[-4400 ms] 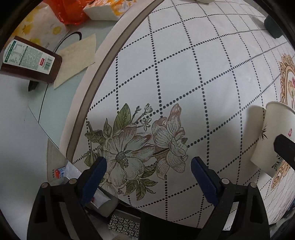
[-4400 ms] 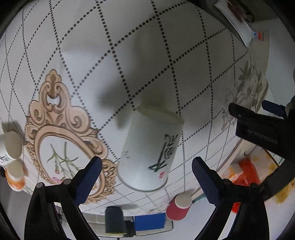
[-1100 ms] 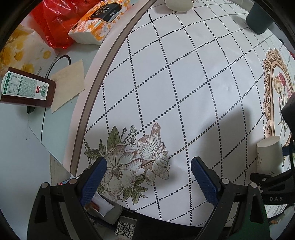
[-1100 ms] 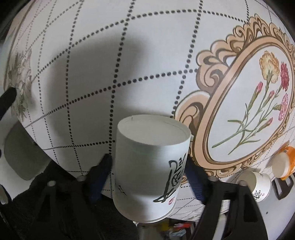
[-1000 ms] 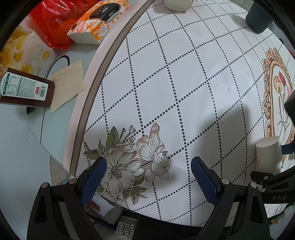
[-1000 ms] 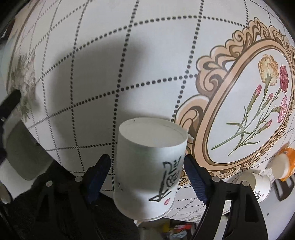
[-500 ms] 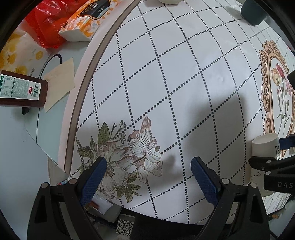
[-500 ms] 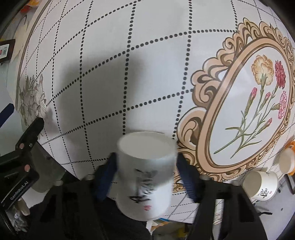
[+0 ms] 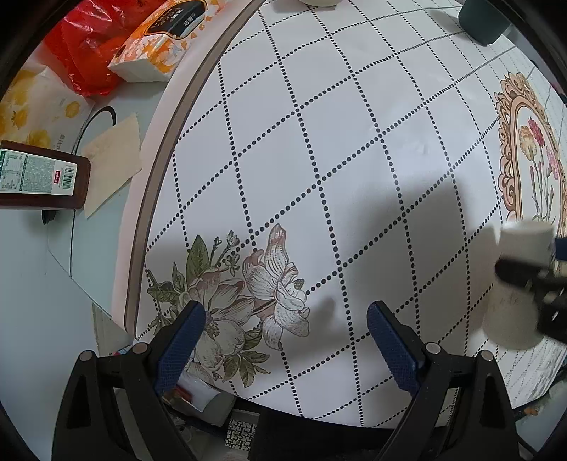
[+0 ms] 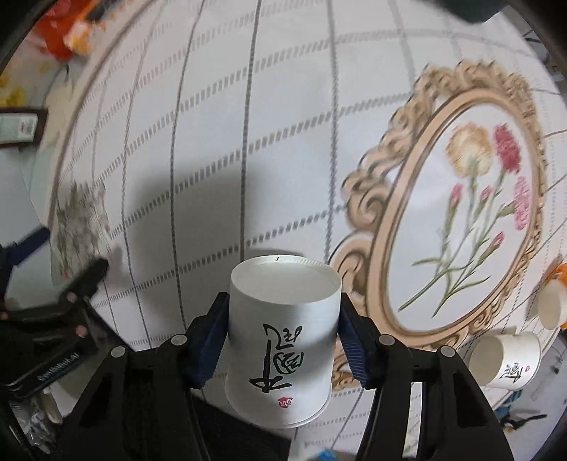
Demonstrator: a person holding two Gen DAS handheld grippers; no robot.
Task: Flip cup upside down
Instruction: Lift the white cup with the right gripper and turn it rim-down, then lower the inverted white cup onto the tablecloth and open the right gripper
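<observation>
While its two blue pads press on either side of the white paper cup (image 10: pixel 281 340), the right gripper (image 10: pixel 281 337) has that cup clamped between them, the jaws having just closed in on it. The cup is base away from the camera and rim toward it, black brush lettering and a small red seal showing on its wall, and it hangs above the tablecloth (image 10: pixel 212 142) with its shadow cast to the left. From the left wrist view the same cup (image 9: pixel 514 283) appears blurred at the right edge, crossed by a dark gripper finger.

The left gripper (image 9: pixel 285 340) stands with its jaws spread wide and nothing between them, pointing down at a printed flower spray (image 9: pixel 248 290) near the cloth's near left border.

Beyond the held cup lies an ornate beige oval frame print (image 10: pixel 460 212) with yellow, red and pink carnations. To its right, near the table's edge, a second white cup (image 10: pixel 506 358) with the same lettering lies on its side, and an orange-and-white cup (image 10: pixel 553 301) lies just past it.

Farther off, the cloth's dotted diamond grid runs to a brown curved border. Off the cloth to the left sit a dark brown box with a green label (image 9: pixel 39 175), a beige paper sheet (image 9: pixel 113 159), an orange tissue pack (image 9: pixel 166 39) and a red plastic bag (image 9: pixel 81 46). A dark teal cup (image 9: pixel 483 17) stands at the far right.
</observation>
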